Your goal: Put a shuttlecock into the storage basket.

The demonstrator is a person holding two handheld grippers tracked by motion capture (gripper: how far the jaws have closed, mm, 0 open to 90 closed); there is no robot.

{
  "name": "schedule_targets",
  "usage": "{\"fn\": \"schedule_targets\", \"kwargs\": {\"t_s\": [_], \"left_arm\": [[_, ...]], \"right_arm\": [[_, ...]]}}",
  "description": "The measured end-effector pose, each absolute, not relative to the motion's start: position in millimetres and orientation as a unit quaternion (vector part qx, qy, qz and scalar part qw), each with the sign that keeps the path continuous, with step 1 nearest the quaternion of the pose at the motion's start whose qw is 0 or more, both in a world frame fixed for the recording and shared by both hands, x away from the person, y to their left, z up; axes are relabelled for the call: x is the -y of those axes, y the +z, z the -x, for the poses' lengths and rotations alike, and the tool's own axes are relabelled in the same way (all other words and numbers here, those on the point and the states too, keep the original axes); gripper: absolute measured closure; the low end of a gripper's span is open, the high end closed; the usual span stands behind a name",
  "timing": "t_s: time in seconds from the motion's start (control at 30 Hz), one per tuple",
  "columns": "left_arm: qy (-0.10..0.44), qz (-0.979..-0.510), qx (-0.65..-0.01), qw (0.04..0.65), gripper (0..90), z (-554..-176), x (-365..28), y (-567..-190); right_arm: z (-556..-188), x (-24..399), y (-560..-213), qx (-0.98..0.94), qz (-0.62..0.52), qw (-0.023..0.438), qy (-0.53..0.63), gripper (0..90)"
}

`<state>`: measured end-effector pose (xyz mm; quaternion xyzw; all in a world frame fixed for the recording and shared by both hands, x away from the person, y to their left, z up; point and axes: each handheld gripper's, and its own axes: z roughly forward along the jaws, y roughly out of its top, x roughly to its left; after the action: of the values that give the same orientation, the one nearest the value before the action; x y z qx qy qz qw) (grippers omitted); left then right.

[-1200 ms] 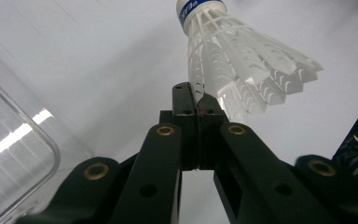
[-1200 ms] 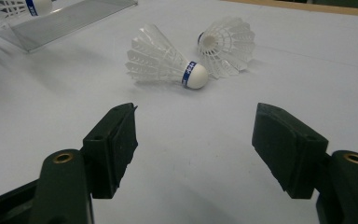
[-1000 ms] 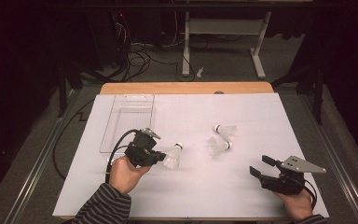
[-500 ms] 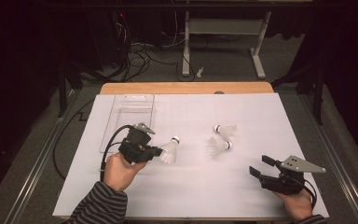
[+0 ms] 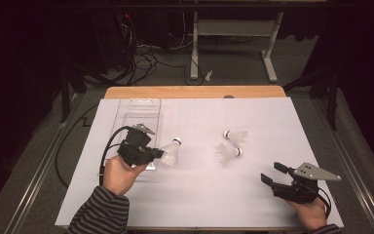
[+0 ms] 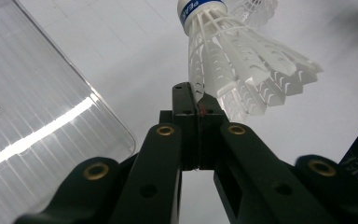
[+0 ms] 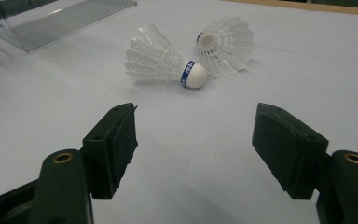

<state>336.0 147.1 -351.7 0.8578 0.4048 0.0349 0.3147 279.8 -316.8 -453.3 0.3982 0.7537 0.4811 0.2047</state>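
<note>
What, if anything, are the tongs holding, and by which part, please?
The left tongs pinch a shuttlecock by its skirt's edge; the right tongs hold nothing.

Held shuttlecock point(image 6: 242, 70): white skirt, white cork, blue band; the two lying shuttlecocks point(image 7: 165, 63) alike white, blue-banded; tray point(image 5: 139, 114) clear, ribbed; table cover point(image 5: 253, 195) white; sleeve point(image 5: 100, 214) grey-black striped; gripper jaws black.
</note>
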Motion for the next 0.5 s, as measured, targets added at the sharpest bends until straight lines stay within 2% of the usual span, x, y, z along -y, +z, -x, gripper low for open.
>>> {"fn": "schedule_targets", "kwargs": {"t_s": [0.5], "left_arm": [[0.046,-0.846,-0.424,0.321,89.7,-341.7,-165.0,-348.2]], "right_arm": [[-278.8,316.6,-453.1,-0.756,-0.395,0.206,0.480,31.2]]}}
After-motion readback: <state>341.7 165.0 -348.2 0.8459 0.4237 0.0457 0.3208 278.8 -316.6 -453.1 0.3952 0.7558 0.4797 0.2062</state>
